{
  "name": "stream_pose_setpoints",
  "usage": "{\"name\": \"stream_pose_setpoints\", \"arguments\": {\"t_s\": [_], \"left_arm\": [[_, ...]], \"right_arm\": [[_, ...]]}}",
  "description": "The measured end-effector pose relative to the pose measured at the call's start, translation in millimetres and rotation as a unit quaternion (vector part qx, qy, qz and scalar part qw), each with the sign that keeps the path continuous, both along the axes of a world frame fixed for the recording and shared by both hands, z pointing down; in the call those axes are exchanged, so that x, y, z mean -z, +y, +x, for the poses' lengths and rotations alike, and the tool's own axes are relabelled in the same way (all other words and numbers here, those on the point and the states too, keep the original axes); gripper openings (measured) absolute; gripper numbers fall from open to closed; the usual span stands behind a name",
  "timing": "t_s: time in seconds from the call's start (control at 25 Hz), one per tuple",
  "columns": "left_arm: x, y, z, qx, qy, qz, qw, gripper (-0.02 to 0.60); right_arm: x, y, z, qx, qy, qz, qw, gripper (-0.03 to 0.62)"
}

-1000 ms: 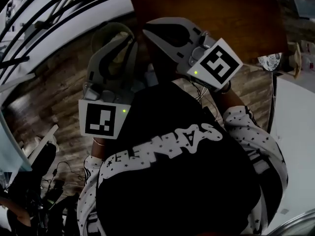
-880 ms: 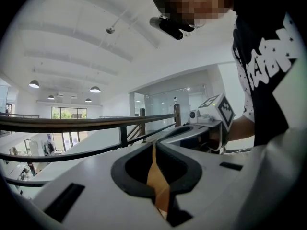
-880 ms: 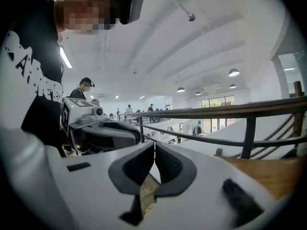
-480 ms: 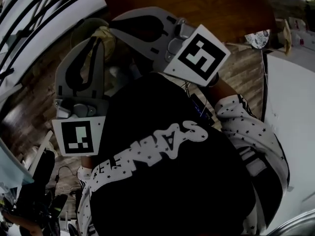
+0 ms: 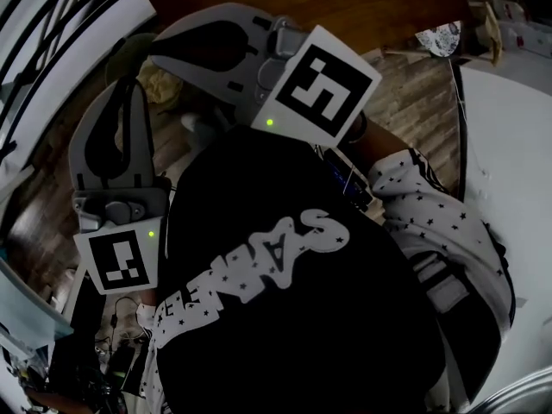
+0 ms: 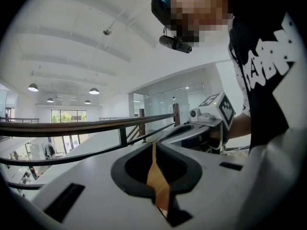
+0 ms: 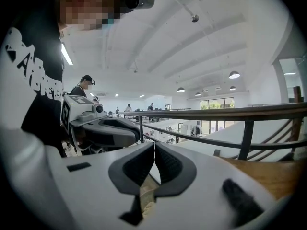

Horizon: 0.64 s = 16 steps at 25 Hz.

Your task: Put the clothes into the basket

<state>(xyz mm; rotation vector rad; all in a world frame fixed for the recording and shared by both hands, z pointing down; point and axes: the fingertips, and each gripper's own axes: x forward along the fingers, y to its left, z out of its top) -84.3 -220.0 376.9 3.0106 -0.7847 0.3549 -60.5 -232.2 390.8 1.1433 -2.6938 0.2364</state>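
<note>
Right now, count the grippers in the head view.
2. The left gripper stands at the picture's left, pointing up; the right gripper lies across the top, pointing left. None seems hidden.

I read this as a big open-plan office or lab hall, seen from an upper gallery. There's a dark railing (image 7: 230, 113) with open space past it, a high white vaulted ceiling (image 6: 72, 32), round pendant lamps (image 6: 33, 87) and glass-walled rooms (image 6: 163, 104). Far windows (image 7: 218, 103) run along the back. People (image 7: 128, 108) stand small in the distance on the far side, too small for detail. Underfoot is wood plank floor (image 5: 423, 102), with a brown wooden table (image 5: 371, 7) and loose cables (image 5: 121, 352).
</note>
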Motion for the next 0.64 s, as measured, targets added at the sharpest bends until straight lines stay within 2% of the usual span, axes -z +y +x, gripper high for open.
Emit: {"name": "stream_pose_setpoints", "arguments": {"t_s": [0.64], "left_arm": [[2, 10, 14, 0.002, 0.005, 0.0, 1.0, 0.032]], "right_arm": [[1, 11, 13, 0.004, 0.005, 0.0, 1.0, 0.029]]}}
